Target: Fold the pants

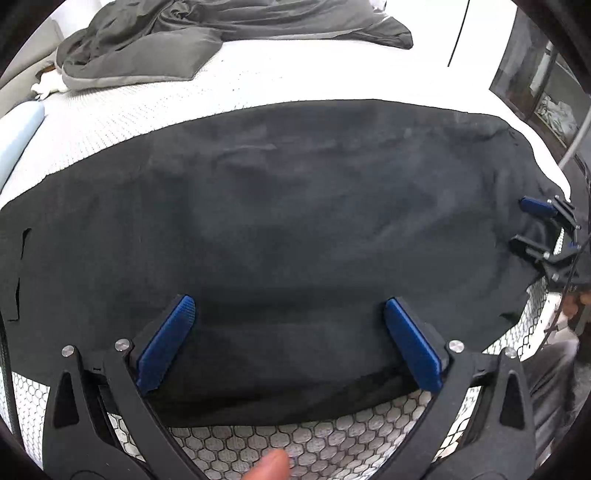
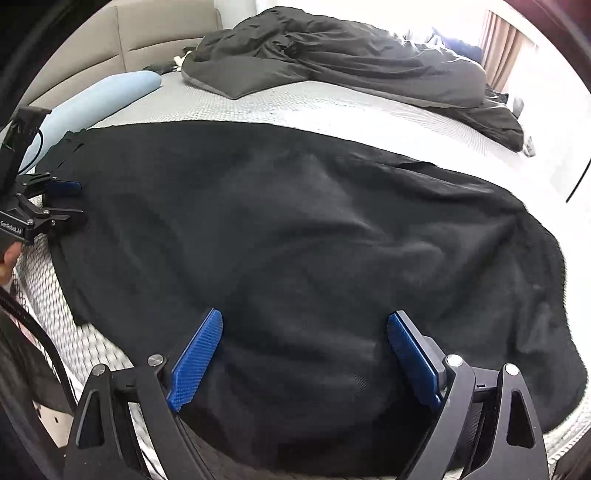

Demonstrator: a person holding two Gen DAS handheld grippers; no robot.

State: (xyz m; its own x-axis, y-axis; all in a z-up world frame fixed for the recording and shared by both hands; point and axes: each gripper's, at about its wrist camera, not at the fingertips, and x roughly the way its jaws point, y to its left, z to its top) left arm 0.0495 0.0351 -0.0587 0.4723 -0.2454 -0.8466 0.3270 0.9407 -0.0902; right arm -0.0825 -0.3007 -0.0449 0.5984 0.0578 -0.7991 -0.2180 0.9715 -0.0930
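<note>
Black pants [image 1: 295, 206] lie spread flat across the white mattress [image 1: 258, 88]; they also fill the right wrist view [image 2: 295, 229]. My left gripper [image 1: 290, 306] is open, its blue pads straddling the pants' near edge. My right gripper [image 2: 304, 317] is open too, over the near edge at the other end. Each gripper shows in the other's view: the right one [image 1: 526, 221] at the far right, the left one [image 2: 74, 201] at the far left, both at the cloth's edge with their fingers apart.
A crumpled dark grey duvet [image 1: 207, 40] lies at the back of the bed, also in the right wrist view [image 2: 351, 59]. A light blue bolster [image 2: 99, 96] lies at the left. A beige headboard [image 2: 155, 33] stands behind. A cabinet [image 1: 535, 88] stands at the right.
</note>
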